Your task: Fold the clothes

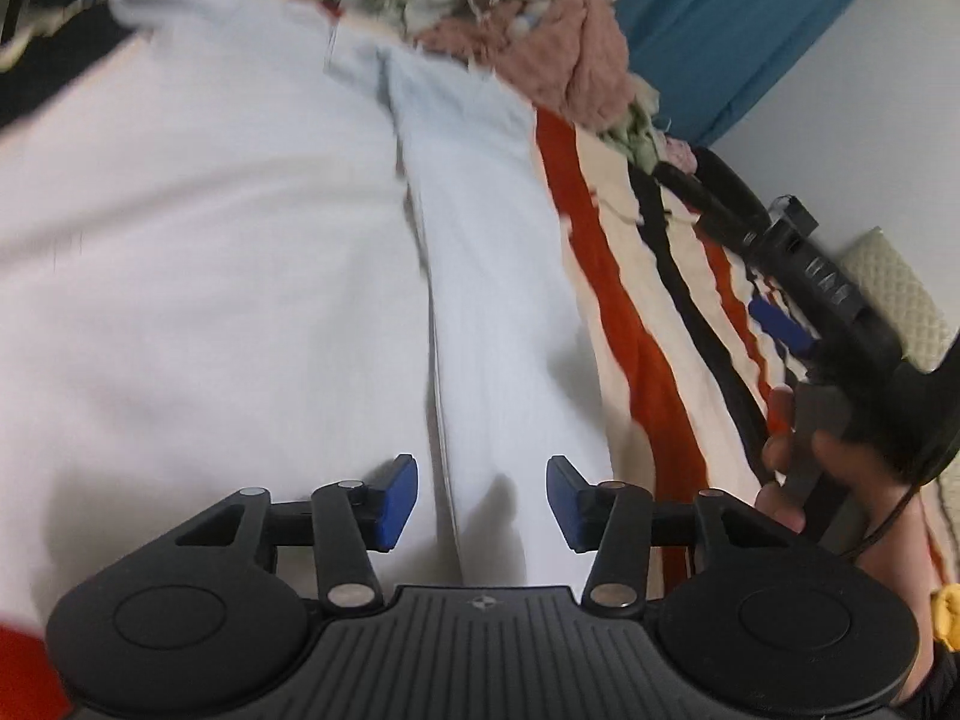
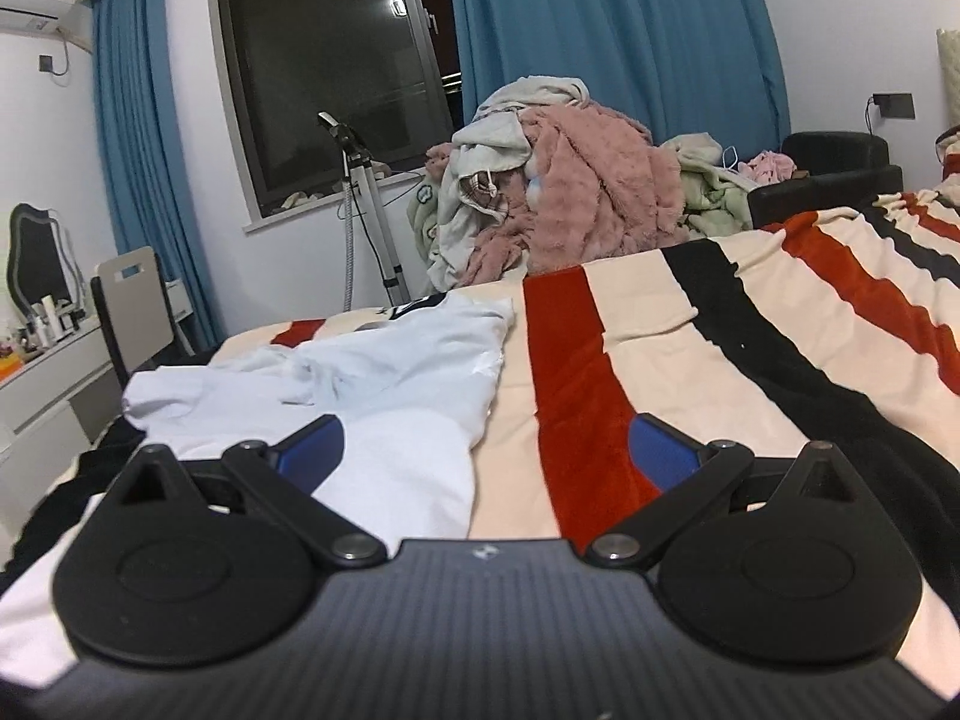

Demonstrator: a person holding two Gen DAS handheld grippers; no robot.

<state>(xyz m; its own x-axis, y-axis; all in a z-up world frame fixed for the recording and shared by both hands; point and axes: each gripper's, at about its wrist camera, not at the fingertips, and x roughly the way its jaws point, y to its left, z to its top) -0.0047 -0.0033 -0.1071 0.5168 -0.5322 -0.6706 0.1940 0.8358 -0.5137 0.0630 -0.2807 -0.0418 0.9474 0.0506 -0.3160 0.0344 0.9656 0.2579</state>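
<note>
While both grippers gape: left gripper (image 1: 482,501) | right gripper (image 2: 487,450) | white garment (image 1: 240,252) lengthwise away

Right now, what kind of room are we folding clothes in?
Most likely a bedroom. A bed under a striped blanket carries a white garment; beyond it sit a heap of unfolded clothes, a dark window with blue curtains, and a vanity mirror on a dresser.
</note>
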